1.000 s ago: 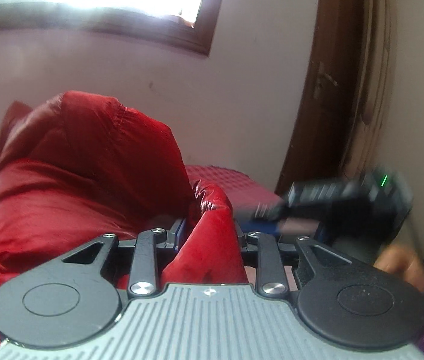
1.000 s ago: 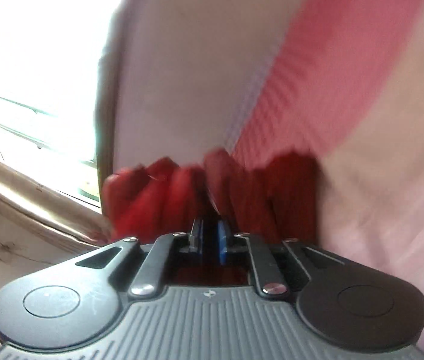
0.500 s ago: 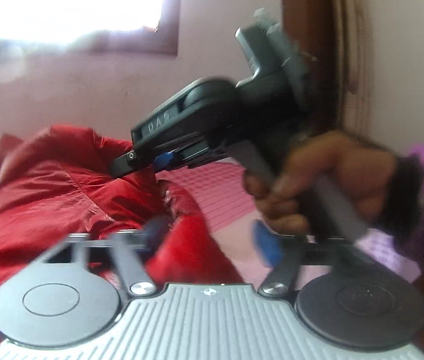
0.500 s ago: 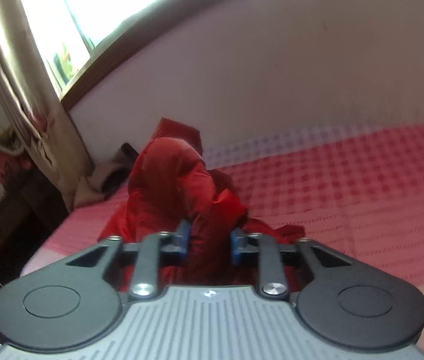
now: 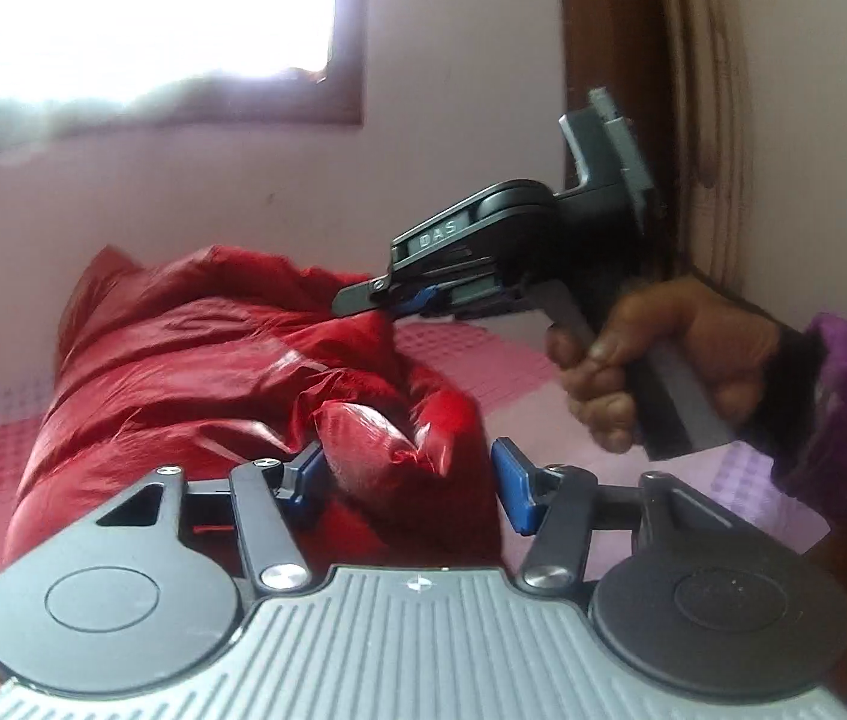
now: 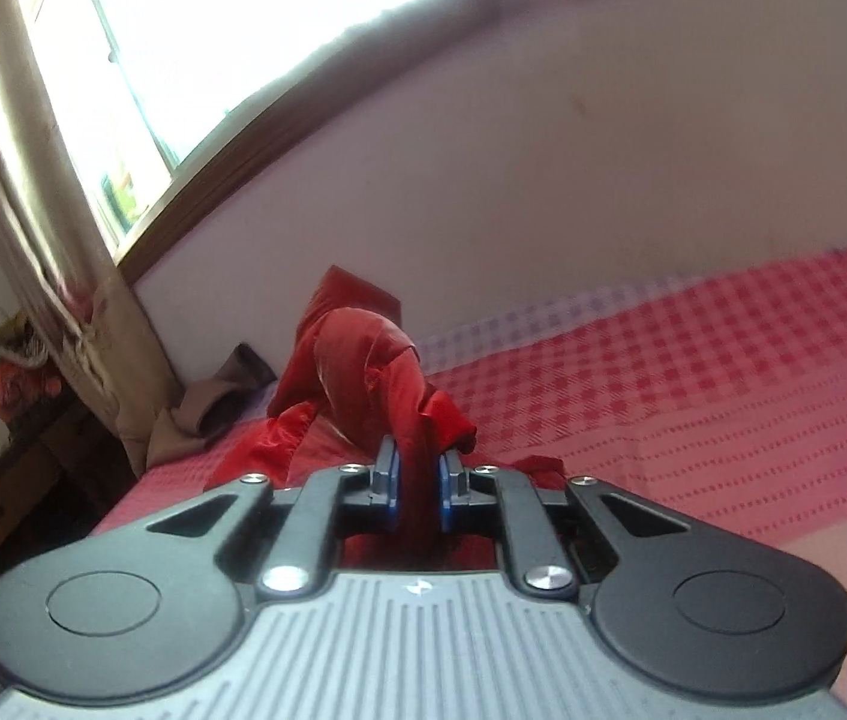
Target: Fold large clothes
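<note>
A shiny red padded jacket [image 5: 183, 372] lies bunched on the pink checked bed [image 5: 483, 360]. My left gripper [image 5: 408, 477] has a puffed fold of the jacket between its blue pads; the jaws are closing, and a gap still shows at the right pad. In the left wrist view a hand [image 5: 651, 360] holds my right gripper [image 5: 417, 300] above the jacket's right side. Seen from the right wrist, the right gripper [image 6: 420, 474] is closing and its pads pinch a strip of the red jacket [image 6: 357, 360], which hangs lifted off the bed [image 6: 693, 372].
A bright window [image 6: 213, 30] with a curtain [image 6: 33, 210] sits behind the bed. A brown cloth [image 6: 225, 396] lies at the bed's far corner beside dark furniture [image 6: 15, 468]. A wooden door [image 5: 603, 30] stands at the right, and a purple sleeve [image 5: 843, 408] reaches in.
My left jaws let go of the jacket, opened wide and have narrowed around a new fold. The right gripper rose and rolled level, pulling its strip of jacket up.
</note>
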A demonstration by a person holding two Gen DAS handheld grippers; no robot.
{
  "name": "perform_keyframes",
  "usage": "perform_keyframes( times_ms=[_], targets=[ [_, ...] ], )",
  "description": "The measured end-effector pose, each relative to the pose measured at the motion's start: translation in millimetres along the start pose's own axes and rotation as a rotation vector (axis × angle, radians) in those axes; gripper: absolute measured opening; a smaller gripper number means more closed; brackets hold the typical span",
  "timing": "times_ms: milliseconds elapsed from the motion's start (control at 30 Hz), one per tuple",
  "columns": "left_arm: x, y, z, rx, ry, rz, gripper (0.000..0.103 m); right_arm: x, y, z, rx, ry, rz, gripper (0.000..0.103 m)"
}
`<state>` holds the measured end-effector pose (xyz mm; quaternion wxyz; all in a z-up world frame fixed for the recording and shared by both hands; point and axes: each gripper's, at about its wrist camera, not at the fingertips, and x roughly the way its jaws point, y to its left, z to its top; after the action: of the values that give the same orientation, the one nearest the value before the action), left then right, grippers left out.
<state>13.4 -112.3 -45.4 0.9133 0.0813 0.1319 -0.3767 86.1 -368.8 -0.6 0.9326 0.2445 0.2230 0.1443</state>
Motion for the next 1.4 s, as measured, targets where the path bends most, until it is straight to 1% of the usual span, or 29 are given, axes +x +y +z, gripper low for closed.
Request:
perform_keyframes(
  times_ms=[67,133,167,200,233,267,300,333,400,433,467,500,533,567,633,667,700,733,767,833,900,967,1033,1100,1167,1233,1267,1333,1400],
  targets=[
    [0,-7,-3,0.064,-0.016,0.005,0.056,-8,-14,2,0.076,0.003,0.018,0.013],
    [2,-10,-7,0.103,-0.018,-0.004,0.060,-13,-19,4,0.095,0.019,0.015,0.016],
    [6,-6,-12,0.114,-0.016,0.001,0.061,-14,-20,5,0.112,0.026,0.007,0.022],
    [10,-5,-14,0.122,-0.012,0.002,0.061,-13,-21,5,0.127,0.042,0.005,0.029],
    [16,-2,-17,0.124,-0.002,0.000,0.061,-12,-22,6,0.131,0.061,0.006,0.045],
    [19,0,-19,0.117,0.004,-0.006,0.061,-10,-21,5,0.124,0.072,0.001,0.065],
    [23,3,-21,0.107,0.007,-0.013,0.061,-7,-19,5,0.108,0.081,-0.008,0.072],
    [26,3,-22,0.108,0.011,-0.016,0.061,-3,-16,4,0.088,0.100,-0.011,0.074],
    [29,2,-27,0.141,0.015,-0.012,0.061,9,-6,4,0.044,0.130,0.000,0.072],
    [30,0,-28,0.158,0.014,-0.009,0.061,15,-1,3,0.010,0.140,-0.007,0.059],
    [32,0,-30,0.174,0.013,-0.007,0.062,20,6,2,-0.036,0.150,-0.016,0.039],
    [34,1,-32,0.188,0.014,-0.004,0.065,22,11,2,-0.062,0.144,-0.015,0.033],
    [38,2,-33,0.194,0.014,-0.001,0.065,22,15,4,-0.086,0.127,-0.008,0.025],
    [37,3,-33,0.189,0.013,-0.003,0.065,19,18,5,-0.103,0.108,0.003,0.020],
    [35,9,-31,0.170,0.006,-0.021,0.065,12,17,7,-0.120,0.058,0.024,0.017],
    [27,6,-30,0.170,0.007,-0.029,0.065,11,11,5,-0.122,0.048,0.028,0.016],
    [28,4,-32,0.176,0.013,-0.034,0.066,12,3,1,-0.115,0.043,0.032,0.016],
    [26,1,-33,0.188,0.018,-0.039,0.069,14,-8,-4,-0.088,0.038,0.033,0.016],
    [27,-1,-35,0.207,0.027,-0.044,0.070,17,-21,-9,-0.047,0.036,0.037,0.016],
    [30,-1,-42,0.225,0.040,-0.053,0.073,20,-49,-22,0.063,0.032,0.075,0.015],
    [31,3,-46,0.200,0.053,-0.076,0.074,23,-71,-35,0.176,0.034,0.121,0.016],
    [32,7,-51,0.202,0.059,-0.090,0.075,22,-90,-44,0.269,0.030,0.154,0.016],
    [32,11,-54,0.193,0.067,-0.102,0.079,21,-95,-45,0.284,0.034,0.157,0.016],
    [30,14,-54,0.189,0.074,-0.106,0.083,15,-85,-35,0.225,0.036,0.124,0.020],
    [30,16,-57,0.189,0.076,-0.101,0.086,3,-70,-18,0.145,0.009,0.072,0.020],
    [26,17,-61,0.189,0.076,-0.106,0.090,-14,-44,1,-0.014,-0.061,-0.027,0.020],
    [25,17,-62,0.189,0.074,-0.107,0.091,-21,-28,9,-0.091,-0.096,-0.044,0.020],
    [23,19,-65,0.195,0.075,-0.104,0.094,-27,1,25,-0.185,-0.123,-0.009,0.020],
    [24,20,-63,0.194,0.076,-0.104,0.095,-17,30,36,-0.269,-0.110,0.008,0.020]
  ],
)
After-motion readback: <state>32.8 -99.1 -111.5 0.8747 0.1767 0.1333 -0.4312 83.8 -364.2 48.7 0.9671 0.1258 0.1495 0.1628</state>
